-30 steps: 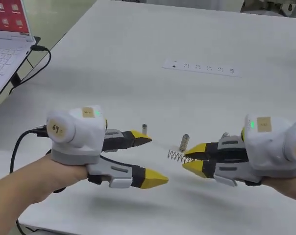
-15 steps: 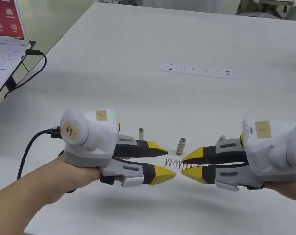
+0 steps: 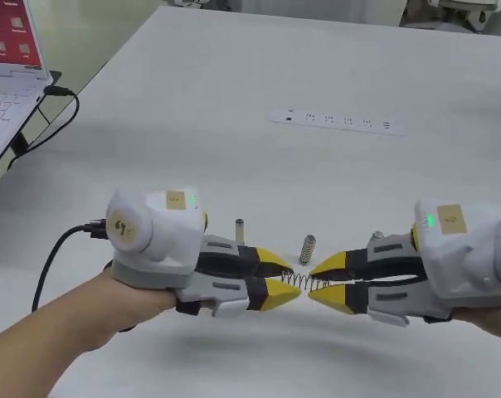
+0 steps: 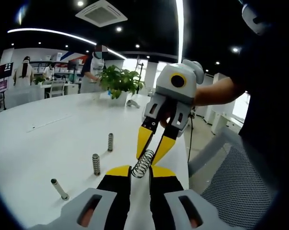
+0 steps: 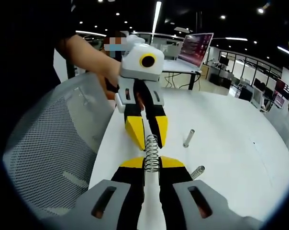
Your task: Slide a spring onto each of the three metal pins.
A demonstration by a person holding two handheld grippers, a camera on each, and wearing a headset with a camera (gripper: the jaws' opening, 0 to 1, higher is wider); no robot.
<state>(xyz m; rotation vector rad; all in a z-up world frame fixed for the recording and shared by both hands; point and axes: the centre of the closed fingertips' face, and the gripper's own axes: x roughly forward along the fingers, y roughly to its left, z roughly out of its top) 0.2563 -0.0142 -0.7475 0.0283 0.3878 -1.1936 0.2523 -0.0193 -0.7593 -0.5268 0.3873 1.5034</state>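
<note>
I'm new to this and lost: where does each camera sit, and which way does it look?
Head view: on the person's head, looking down at the table; the hands show, holding the left gripper and right gripper tip to tip.
Left gripper view: on the left gripper, looking along its jaws at the right gripper and the arm behind it.
Right gripper view: on the right gripper, looking back at the left gripper and its arm.
Shared: all three show the spring pinched between both grippers.
</note>
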